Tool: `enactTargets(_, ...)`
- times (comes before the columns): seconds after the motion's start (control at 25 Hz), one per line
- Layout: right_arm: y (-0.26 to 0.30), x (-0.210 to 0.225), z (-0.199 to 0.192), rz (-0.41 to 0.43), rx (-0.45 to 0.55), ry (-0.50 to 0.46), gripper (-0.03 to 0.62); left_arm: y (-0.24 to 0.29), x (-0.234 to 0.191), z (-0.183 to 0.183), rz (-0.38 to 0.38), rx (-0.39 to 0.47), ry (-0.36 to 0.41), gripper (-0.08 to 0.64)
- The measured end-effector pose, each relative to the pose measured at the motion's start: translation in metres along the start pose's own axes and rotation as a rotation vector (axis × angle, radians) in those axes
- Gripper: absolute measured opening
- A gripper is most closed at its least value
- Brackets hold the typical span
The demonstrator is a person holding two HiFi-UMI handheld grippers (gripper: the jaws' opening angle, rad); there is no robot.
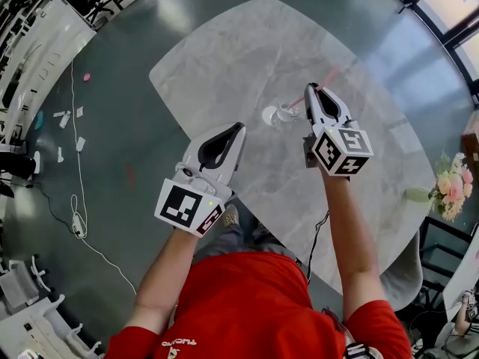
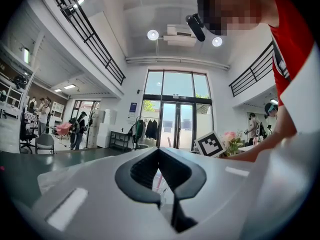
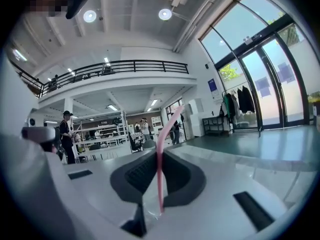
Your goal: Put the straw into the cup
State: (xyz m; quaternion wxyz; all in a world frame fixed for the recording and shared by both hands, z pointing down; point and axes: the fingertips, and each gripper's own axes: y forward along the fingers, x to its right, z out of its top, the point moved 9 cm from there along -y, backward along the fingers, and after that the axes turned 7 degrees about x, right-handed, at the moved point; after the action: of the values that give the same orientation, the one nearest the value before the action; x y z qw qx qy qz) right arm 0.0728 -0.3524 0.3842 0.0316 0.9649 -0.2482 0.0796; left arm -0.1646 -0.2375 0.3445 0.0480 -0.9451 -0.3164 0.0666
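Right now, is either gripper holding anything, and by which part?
The right gripper pinches the pink straw on its straight shaft, below the bend. The left gripper holds nothing.

Straw (image 3: 159,174): we see 1 thin pink straw with a bent top, slanted, pinched between the jaws of the right gripper (image 1: 313,90).
Cup (image 1: 287,113): we see 1 clear cup upright on the grey table (image 1: 224,58), at the straw's lower end; we cannot tell whether the tip is inside.
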Motion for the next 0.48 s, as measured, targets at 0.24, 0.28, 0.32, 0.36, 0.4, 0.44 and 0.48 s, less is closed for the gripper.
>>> enactTargets(0.24, 0.012, 0.002, -0.018, -0.013, -0.053, 0.025, 0.026, 0.005, -0.011, -0.004, -0.007, -0.017, -0.009, 0.006)
enactTargets(0.28, 0.013, 0.003, -0.020, -0.015, -0.062, 0.030, 0.025, 0.006, -0.013, -0.005, -0.009, -0.019, -0.011, 0.006)
enactTargets(0.32, 0.015, 0.004, -0.023, -0.017, -0.070, 0.036, 0.026, 0.008, -0.014, -0.006, -0.011, -0.022, -0.013, 0.006)
enactTargets(0.36, 0.016, 0.005, -0.025, -0.019, -0.079, 0.042, 0.026, 0.009, -0.016, -0.008, -0.013, -0.024, -0.015, 0.006)
enactTargets(0.4, 0.018, 0.006, -0.028, -0.023, -0.088, 0.049, 0.026, 0.011, -0.017, -0.009, -0.014, -0.026, -0.018, 0.006)
enactTargets(0.44, 0.019, 0.008, -0.031, -0.027, -0.098, 0.054, 0.026, 0.012, -0.019, -0.011, -0.015, -0.028, -0.020, 0.006)
enactTargets(0.48, 0.020, 0.010, -0.034, -0.031, -0.109, 0.057, 0.026, 0.014, -0.020, -0.012, -0.017, -0.029, -0.022, 0.006)
